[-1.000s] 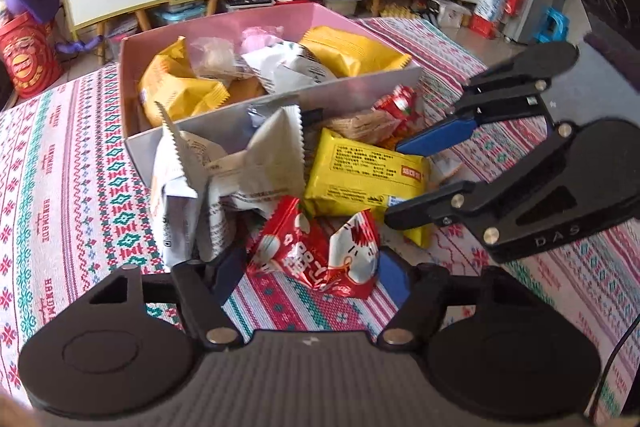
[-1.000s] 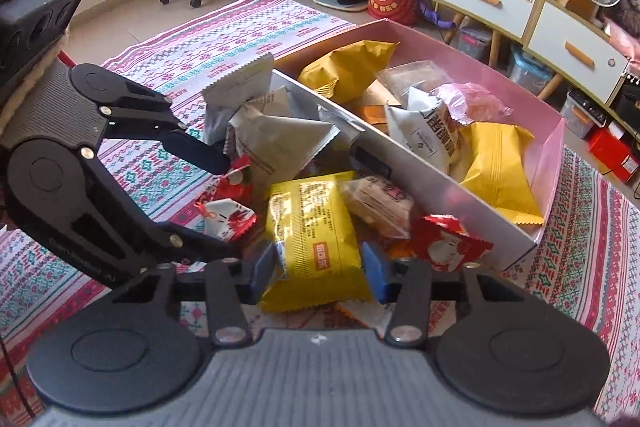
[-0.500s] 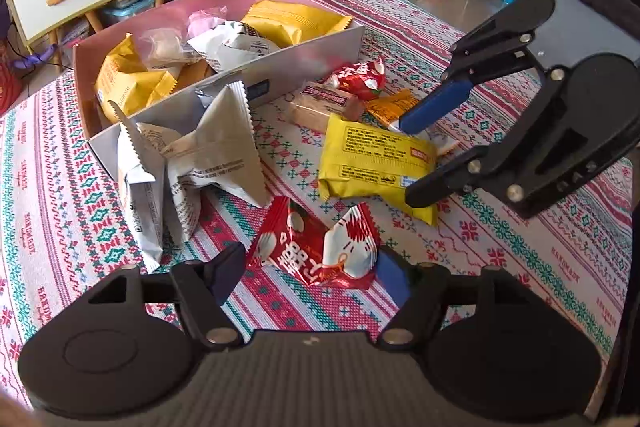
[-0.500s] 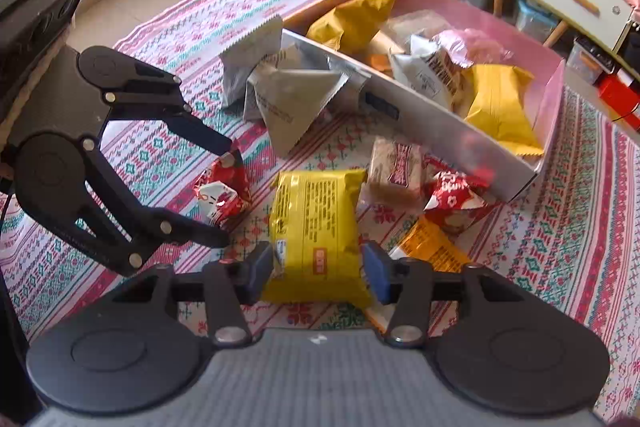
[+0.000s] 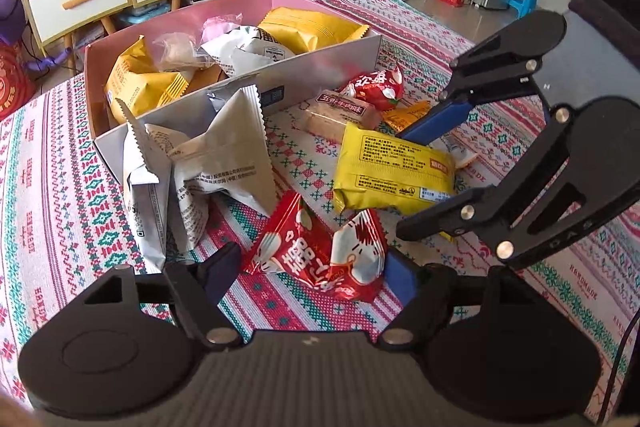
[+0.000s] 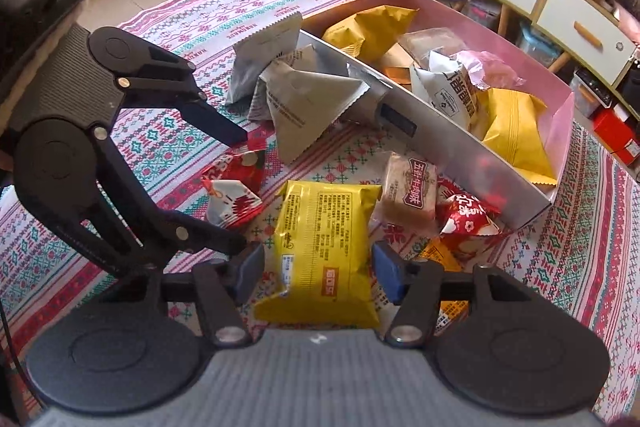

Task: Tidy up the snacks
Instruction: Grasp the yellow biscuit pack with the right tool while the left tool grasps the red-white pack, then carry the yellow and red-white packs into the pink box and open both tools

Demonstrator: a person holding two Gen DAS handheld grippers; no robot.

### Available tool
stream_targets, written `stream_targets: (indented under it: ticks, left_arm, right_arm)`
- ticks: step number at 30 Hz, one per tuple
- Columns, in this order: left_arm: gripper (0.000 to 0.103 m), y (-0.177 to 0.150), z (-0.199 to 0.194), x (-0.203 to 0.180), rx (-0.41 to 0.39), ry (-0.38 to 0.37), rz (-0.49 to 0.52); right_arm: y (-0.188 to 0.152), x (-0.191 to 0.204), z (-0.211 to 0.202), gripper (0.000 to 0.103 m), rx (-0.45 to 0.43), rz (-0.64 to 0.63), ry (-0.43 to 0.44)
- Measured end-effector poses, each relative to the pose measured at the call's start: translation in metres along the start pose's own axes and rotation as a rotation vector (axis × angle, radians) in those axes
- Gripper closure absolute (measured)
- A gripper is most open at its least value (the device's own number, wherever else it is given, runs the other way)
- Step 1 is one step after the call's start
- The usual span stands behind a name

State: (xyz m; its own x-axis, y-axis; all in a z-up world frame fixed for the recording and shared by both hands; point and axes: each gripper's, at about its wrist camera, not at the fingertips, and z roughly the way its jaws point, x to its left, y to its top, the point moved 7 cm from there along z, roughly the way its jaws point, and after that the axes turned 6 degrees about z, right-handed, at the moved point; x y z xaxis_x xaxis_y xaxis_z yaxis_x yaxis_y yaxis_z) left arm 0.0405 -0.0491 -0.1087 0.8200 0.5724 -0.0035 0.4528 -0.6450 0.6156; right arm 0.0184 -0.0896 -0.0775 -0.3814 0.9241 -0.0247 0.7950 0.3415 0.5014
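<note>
My left gripper (image 5: 312,269) apart around red packet (image 5: 320,251); right gripper (image 6: 316,267) apart around yellow packet (image 6: 324,247). Risk: slick wrappers slipping, bags crushing under squeeze.

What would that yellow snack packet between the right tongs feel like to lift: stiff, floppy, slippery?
The yellow packet looks puffy and crinkled, so it probably gives under the right tongs rather than staying stiff. Its glossy film may be slippery. It seems light for its size, likely sagging at the unsupported ends.

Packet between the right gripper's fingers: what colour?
Yellow packet with black print and a small red label; clearest in the right wrist view.
</note>
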Motion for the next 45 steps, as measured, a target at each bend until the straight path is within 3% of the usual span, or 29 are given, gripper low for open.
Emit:
stream_targets:
  ticks: [3,12,27,32,34,45]
  left_arm:
    - [0.025,0.0,-0.002,-0.001,-0.013,0.0,0.0]
    - [0.05,0.005,-0.003,-0.005,-0.033,0.024,0.031]
    - [0.048,0.012,0.0,-0.002,-0.067,0.031,0.018]
    - [0.054,0.014,-0.001,-0.002,-0.08,0.044,0.021]
    - [0.063,0.016,-0.002,-0.002,-0.085,0.044,0.019]
    - [0.065,0.024,-0.011,0.0,-0.098,0.035,0.0]
  right_arm:
    - [-0.002,0.002,0.003,0.055,0.01,-0.013,-0.008]
    - [-0.002,0.003,0.001,0.057,-0.005,-0.038,-0.035]
    - [0.0,0.004,-0.002,0.057,-0.015,-0.037,-0.03]
    - [0.0,0.003,-0.003,0.057,-0.02,-0.035,-0.035]
    - [0.001,0.003,-0.003,0.057,-0.024,-0.032,-0.035]
    - [0.005,-0.003,-0.012,0.057,-0.051,-0.014,-0.043]
